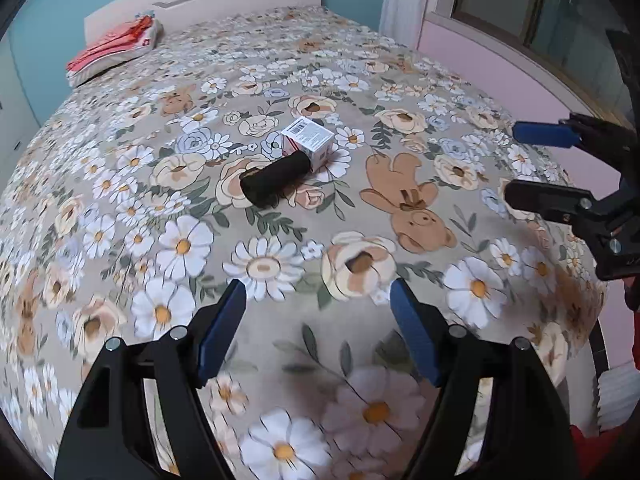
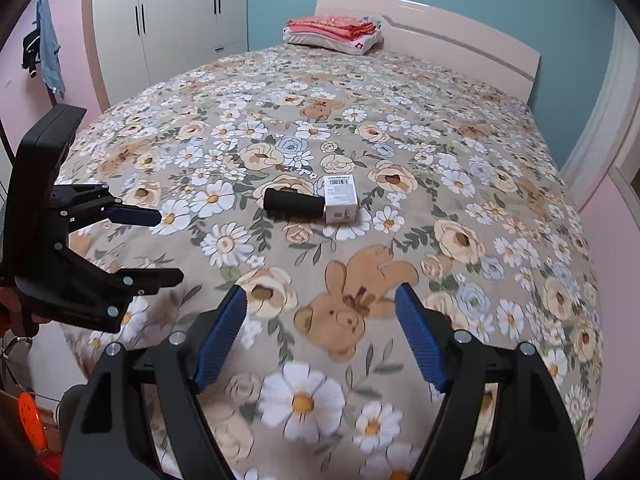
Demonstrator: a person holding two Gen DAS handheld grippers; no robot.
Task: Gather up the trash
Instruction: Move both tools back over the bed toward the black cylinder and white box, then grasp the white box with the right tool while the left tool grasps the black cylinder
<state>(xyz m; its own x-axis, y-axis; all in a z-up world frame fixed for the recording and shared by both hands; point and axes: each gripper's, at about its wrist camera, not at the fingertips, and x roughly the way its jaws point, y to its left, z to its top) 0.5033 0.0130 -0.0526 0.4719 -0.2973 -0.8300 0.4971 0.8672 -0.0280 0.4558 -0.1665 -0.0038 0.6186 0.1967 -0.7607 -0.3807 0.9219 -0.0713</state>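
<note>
Right hand-held gripper [image 2: 320, 334] view only, wardrobe [image 2: 172, 20]

Both grippers share one build — the left gripper [image 1: 318, 294] and the right gripper [image 2: 320, 298] have matte black angular frames with hollow cut-outs. Each finger carries a ribbed blue pad [image 2: 420, 338] on its inner face, and round silver screws [image 2: 463, 336] sit just behind the pads. Behind the left gripper's fingers in the right wrist view, a bit of skin [image 2: 10, 300] shows — hand detail unclear.
</note>
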